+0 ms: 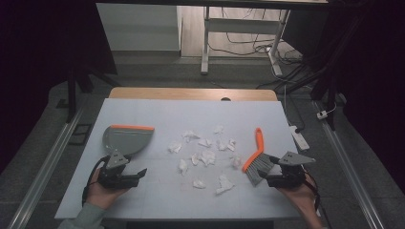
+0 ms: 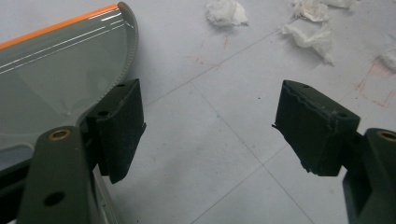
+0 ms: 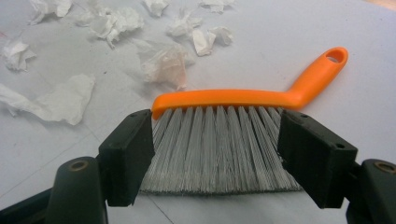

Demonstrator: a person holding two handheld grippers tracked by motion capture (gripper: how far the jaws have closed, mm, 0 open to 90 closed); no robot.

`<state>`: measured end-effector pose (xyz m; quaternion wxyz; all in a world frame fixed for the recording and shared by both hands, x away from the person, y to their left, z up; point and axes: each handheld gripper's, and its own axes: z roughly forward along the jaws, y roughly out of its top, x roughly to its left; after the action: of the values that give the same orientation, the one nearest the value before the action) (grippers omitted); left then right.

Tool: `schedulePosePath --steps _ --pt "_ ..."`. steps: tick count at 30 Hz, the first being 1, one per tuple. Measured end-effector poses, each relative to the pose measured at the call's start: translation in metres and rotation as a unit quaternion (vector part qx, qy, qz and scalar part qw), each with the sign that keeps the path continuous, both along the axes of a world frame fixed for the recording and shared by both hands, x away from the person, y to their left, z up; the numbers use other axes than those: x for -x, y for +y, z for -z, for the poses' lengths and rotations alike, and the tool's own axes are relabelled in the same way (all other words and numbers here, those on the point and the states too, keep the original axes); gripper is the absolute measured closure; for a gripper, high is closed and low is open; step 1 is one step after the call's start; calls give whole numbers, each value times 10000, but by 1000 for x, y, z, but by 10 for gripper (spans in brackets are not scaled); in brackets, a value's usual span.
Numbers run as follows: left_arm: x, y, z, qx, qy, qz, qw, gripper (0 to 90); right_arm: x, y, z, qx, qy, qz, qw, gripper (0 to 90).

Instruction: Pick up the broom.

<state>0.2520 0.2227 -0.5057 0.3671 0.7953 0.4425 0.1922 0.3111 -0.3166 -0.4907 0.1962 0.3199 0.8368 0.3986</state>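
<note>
A grey dustpan (image 1: pixel 128 139) (image 2: pixel 51 79) with an orange lip lies at the table's left. My left gripper (image 1: pixel 139 174) (image 2: pixel 208 95) hovers just in front of it, open, with bare table between its jaws; its left jaw is beside the pan's rim. On the right lies a hand brush (image 1: pixel 255 160) (image 3: pixel 233 100) with an orange handle and grey bristles. My right gripper (image 1: pixel 265 180) (image 3: pixel 215 120) stands open at the bristle end, one jaw on each side of the uncompressed bristles. Several crumpled paper scraps (image 1: pixel 206 157) (image 2: pixel 225 12) (image 3: pixel 163 63) are scattered between pan and brush.
The white table top (image 1: pixel 157 200) ends in a wooden strip (image 1: pixel 191 93) at the far side. A white power strip (image 1: pixel 300 136) lies off the right edge. Desk legs (image 1: pixel 205 47) and cables stand on the floor beyond. A hand holds each gripper near the front edge.
</note>
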Motion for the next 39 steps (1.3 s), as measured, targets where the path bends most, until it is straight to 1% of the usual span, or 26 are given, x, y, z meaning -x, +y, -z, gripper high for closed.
schedulePosePath --steps 5,7,10,15,19,23,25,29,30,31,34,37,38,39 --pt "-3 -1 1 -5 5 13 10000 253 0 0 0 29 -12 -13 10000 287" --pt "-3 -1 1 -30 -2 17 10000 253 0 0 0 82 -26 24 10000 283" --pt "-4 0 1 -6 -10 18 10000 253 0 0 0 52 12 44 10000 279" --pt "-4 1 1 -12 -52 20 10000 251 0 0 0 87 -16 86 9999 279" --pt "-4 1 0 -25 -98 23 9999 246 0 0 0 90 12 110 9999 279" --pt "-5 1 0 -36 -121 25 9999 244 1 0 -1 78 -25 164 9998 280" --pt "-9 -1 -3 -60 -135 65 9999 242 1 0 -1 106 -27 141 9998 282" --pt "-10 -3 -4 -88 -168 106 9998 241 1 3 -1 169 -72 199 9996 283" --pt "-9 -2 -3 -86 -122 105 9998 239 2 4 -3 135 -99 249 9996 295" --pt "-9 -2 -3 -86 -122 105 9998 239 1 4 -3 122 -115 248 9996 295" --pt "-8 -2 -3 -83 -113 107 9998 239 -1 6 -9 41 -39 277 9996 294" --pt "-8 -2 -4 -90 -126 108 9998 239 -3 9 -16 60 13 329 9994 294" --pt "-7 -1 -4 -85 -123 97 9998 239 -3 9 -16 60 13 329 9994 294" --pt "-7 -1 -5 -70 -123 81 9999 240 -5 10 -21 102 83 375 9992 296"
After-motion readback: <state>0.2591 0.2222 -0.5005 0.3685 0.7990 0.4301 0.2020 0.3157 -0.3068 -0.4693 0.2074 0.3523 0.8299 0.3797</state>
